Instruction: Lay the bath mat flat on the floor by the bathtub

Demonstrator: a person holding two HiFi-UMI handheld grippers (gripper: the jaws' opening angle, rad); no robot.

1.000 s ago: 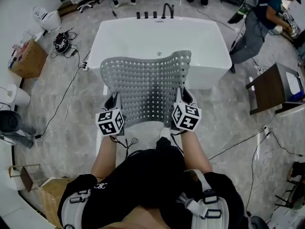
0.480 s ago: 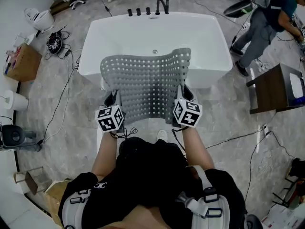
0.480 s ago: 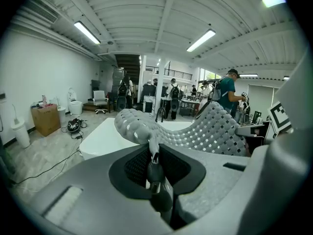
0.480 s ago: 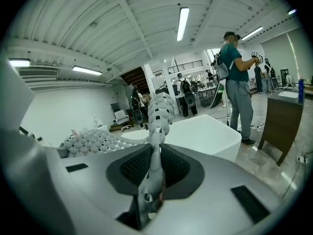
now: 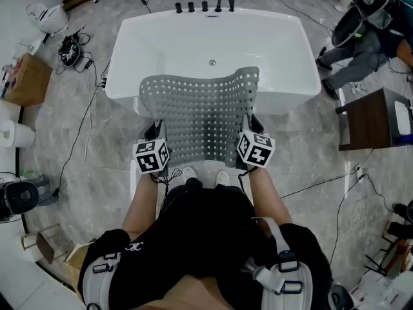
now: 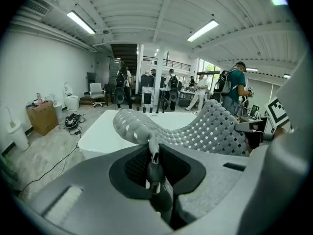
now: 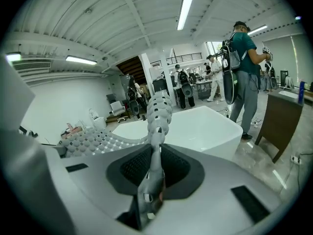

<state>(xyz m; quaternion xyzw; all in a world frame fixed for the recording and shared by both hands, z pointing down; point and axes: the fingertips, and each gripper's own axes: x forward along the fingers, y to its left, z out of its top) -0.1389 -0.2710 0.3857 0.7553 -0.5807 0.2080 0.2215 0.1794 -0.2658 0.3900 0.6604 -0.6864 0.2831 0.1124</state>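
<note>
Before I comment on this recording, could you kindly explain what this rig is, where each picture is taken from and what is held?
There is no robot: a person carries two two-jaw tools. The top-down picture comes from a camera on the person's head; the other two come from cameras riding on the tools, looking along their jaws. The left hand-held gripper and the right hand-held gripper each pinch the near edge of a grey perforated bath mat, held up before the white bathtub, not yet laid on the floor.
</note>
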